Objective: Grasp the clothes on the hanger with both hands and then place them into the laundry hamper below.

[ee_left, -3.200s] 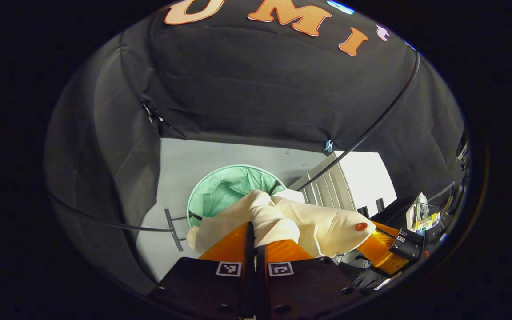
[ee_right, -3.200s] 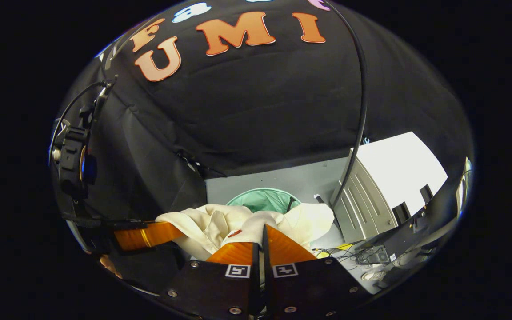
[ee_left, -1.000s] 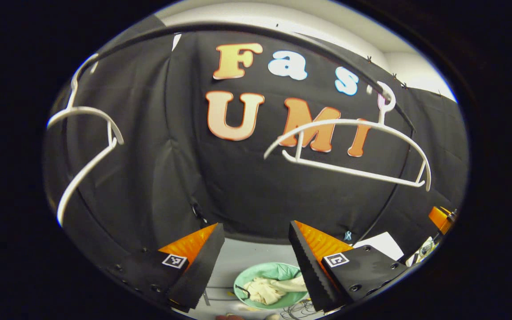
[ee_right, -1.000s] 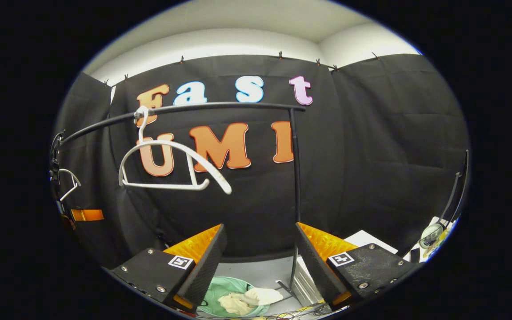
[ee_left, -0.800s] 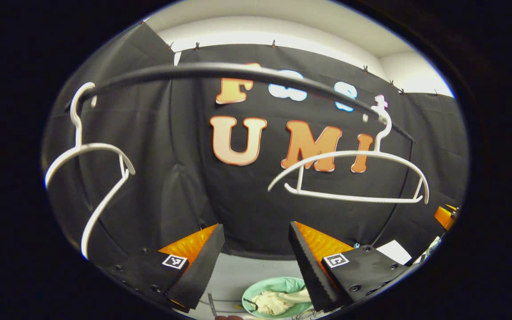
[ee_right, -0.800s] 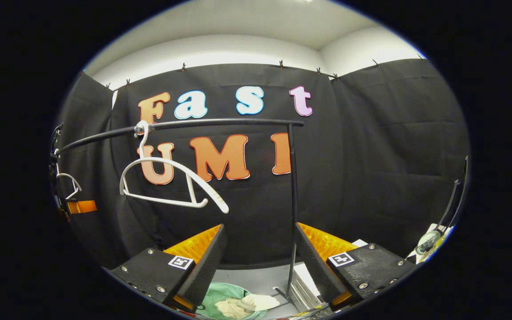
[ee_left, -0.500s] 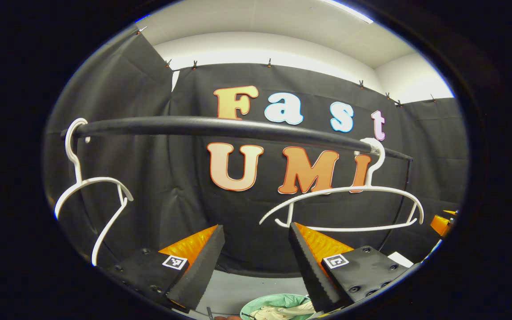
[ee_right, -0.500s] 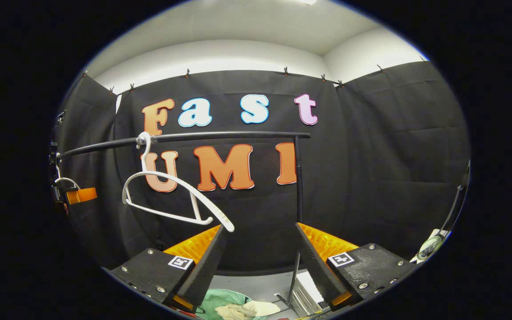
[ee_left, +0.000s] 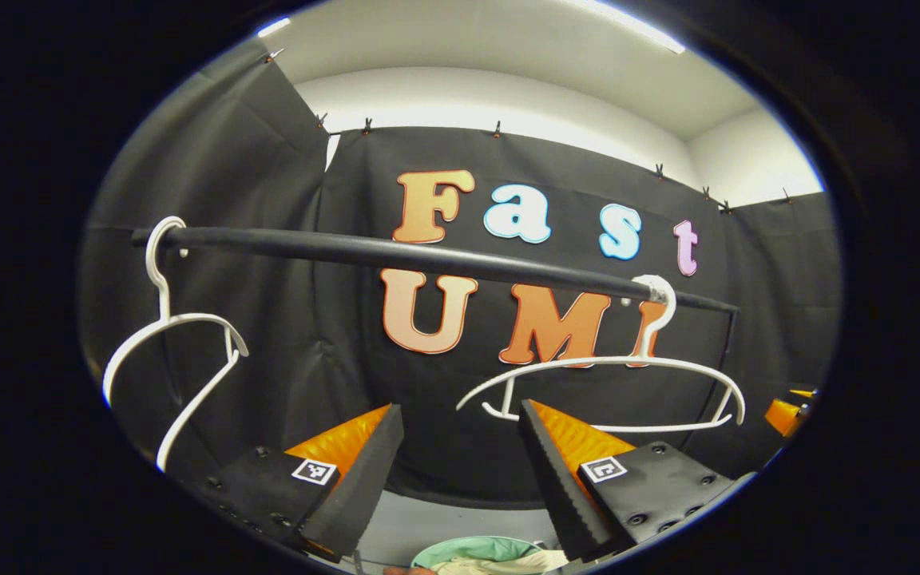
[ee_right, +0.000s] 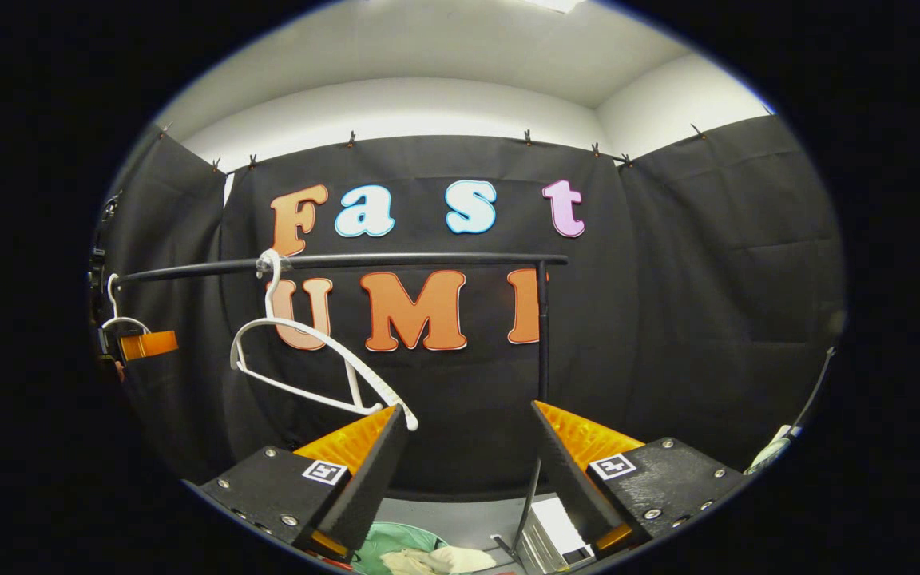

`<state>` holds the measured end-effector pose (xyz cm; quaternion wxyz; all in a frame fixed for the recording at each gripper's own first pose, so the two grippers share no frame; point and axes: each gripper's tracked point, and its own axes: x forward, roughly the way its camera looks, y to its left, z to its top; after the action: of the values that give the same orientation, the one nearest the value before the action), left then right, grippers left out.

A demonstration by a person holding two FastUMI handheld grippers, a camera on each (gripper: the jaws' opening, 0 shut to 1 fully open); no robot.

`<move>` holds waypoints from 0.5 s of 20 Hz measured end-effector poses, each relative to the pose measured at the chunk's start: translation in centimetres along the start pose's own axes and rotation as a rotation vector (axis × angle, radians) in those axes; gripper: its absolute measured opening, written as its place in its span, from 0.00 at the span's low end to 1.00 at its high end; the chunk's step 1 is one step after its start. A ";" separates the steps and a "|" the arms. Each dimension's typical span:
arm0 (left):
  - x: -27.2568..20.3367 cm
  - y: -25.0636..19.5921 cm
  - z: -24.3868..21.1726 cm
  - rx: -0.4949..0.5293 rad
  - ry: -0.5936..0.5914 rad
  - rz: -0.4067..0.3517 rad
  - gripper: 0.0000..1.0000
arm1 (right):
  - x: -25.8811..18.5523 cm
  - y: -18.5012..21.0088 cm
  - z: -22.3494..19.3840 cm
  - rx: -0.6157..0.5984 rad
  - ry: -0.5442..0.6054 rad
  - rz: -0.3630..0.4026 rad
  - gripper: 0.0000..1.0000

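Observation:
The cream garment (ee_right: 428,560) lies in the green hamper (ee_right: 384,539) on the floor, low in the right gripper view; the hamper (ee_left: 472,548) and a strip of the garment (ee_left: 500,564) also peek in at the bottom of the left gripper view. My left gripper (ee_left: 460,471) is open and empty, raised toward the black rail (ee_left: 396,254). My right gripper (ee_right: 468,471) is open and empty too. A bare white hanger (ee_left: 604,387) hangs on the rail just beyond the left gripper, and it shows as a white hanger (ee_right: 312,363) in the right gripper view. The left gripper (ee_right: 148,345) shows far left there.
A second bare white hanger (ee_left: 168,359) hangs at the rail's left end. The rail's upright post (ee_right: 541,335) stands just behind the right gripper. A white ribbed cabinet (ee_right: 556,535) sits on the floor beside the hamper.
Both grippers let go of the garment, which now lies in the hamper, and opened. Both have since risen and tilted up, so the rail and hangers sit lower in view.

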<state>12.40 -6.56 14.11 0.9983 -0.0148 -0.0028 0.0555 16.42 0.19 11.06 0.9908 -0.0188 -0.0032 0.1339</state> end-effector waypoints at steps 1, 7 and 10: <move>-0.2 0.0 -0.3 0.014 0.004 -0.005 0.97 | -0.1 0.1 0.2 0.004 -0.009 0.010 0.95; -0.8 0.8 -0.5 0.013 -0.004 0.045 0.94 | 0.1 -1.6 -0.3 0.010 -0.004 0.017 0.95; -0.7 1.6 0.3 0.034 -0.023 0.076 0.95 | 0.5 -3.0 0.3 0.002 -0.020 -0.010 0.95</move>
<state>11.48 -5.08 14.34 0.9955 0.0030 -0.0128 0.0934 17.72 -2.58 11.47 0.9914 -0.0166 -0.0129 0.1290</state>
